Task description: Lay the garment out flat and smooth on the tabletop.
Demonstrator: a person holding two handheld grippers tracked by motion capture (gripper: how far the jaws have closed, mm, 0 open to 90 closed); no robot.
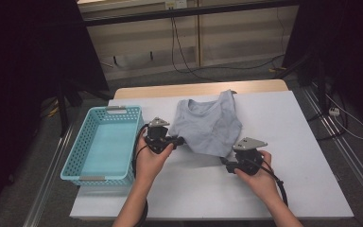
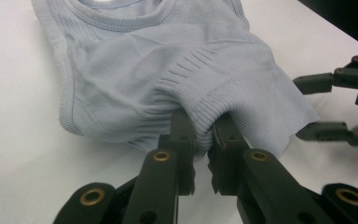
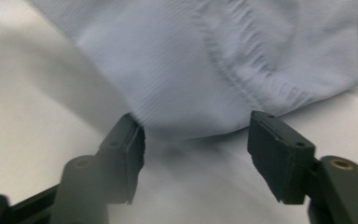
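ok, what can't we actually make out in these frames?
- Top: its underside lies against the table in the high view, and its lower hem is blurred in the right gripper view.
- Basket: near wall's inside is hidden by its own rim.
- Right gripper: contact with the top is blurred.
- Left gripper: pad faces are buried in cloth.

bare white table right of the shirt; basket blocking left

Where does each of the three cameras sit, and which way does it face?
High view: above the person's side, looking forward and down at table, basket, both forearms.
Left gripper view: on the left gripper, facing the top it pinches.
Right gripper view: on the right gripper, open before the hem.
All share the top.
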